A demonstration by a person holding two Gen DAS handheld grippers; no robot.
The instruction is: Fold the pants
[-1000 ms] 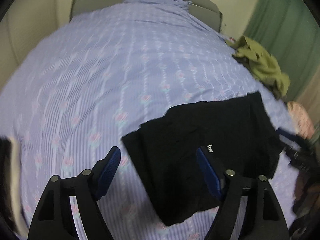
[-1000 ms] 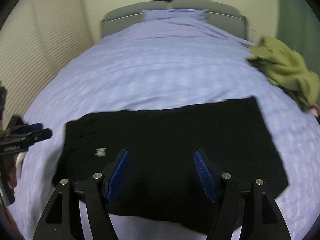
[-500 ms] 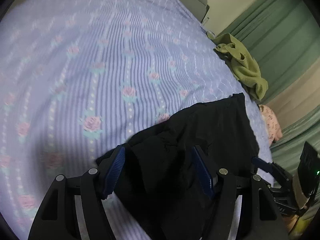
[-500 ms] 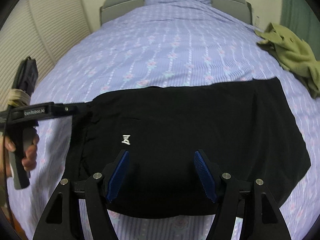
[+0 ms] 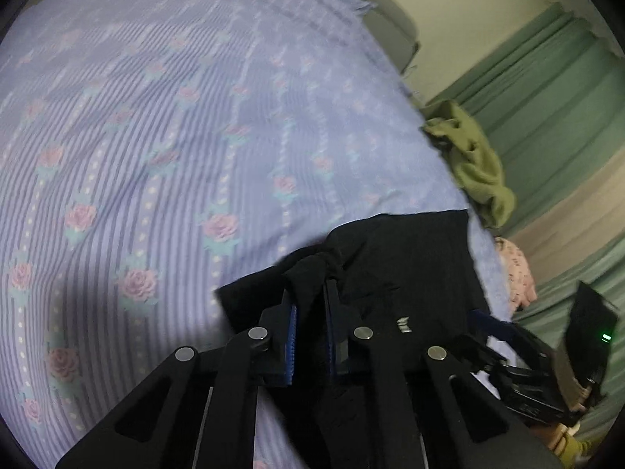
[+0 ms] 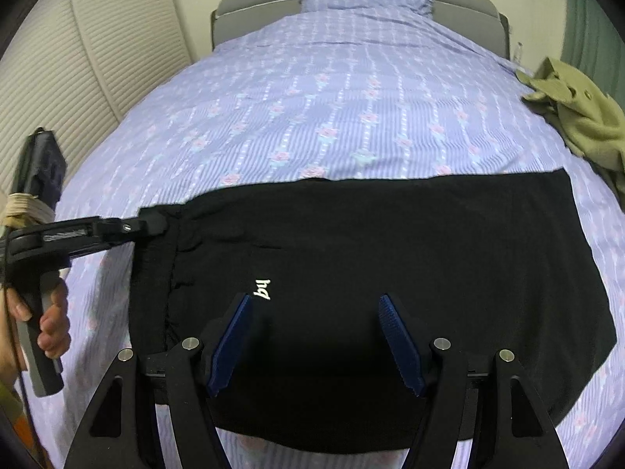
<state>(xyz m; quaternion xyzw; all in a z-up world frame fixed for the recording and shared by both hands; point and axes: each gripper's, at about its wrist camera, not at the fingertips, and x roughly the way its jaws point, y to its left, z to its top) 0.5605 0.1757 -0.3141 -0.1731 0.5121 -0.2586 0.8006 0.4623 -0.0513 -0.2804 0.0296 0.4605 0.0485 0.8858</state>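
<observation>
The black pants (image 6: 390,258) are lying spread flat across the near part of the bed (image 6: 351,97), waistband end toward the left, a small white logo (image 6: 262,289) showing on the upper layer. The fabric is looking thin, matte and limp; judged light, soft and prone to sagging or bunching, not slippery or fragile. The gathered waistband and the hems are judged the firmest places to take hold.

The left gripper (image 5: 309,312) is pinching a bunched fold of the pants at the far waistband corner, jaws drawn together on the cloth. The right gripper (image 6: 315,338) is hovering over the near middle of the garment, jaws standing wide apart and holding nothing.

The bedsheet is a lilac striped cotton-like weave printed with pink roses, lying smooth. A crumpled olive-green garment (image 6: 578,117) is resting at the bed's right edge, well apart from the pants. A grey padded headboard (image 6: 461,4) is closing the far end.
</observation>
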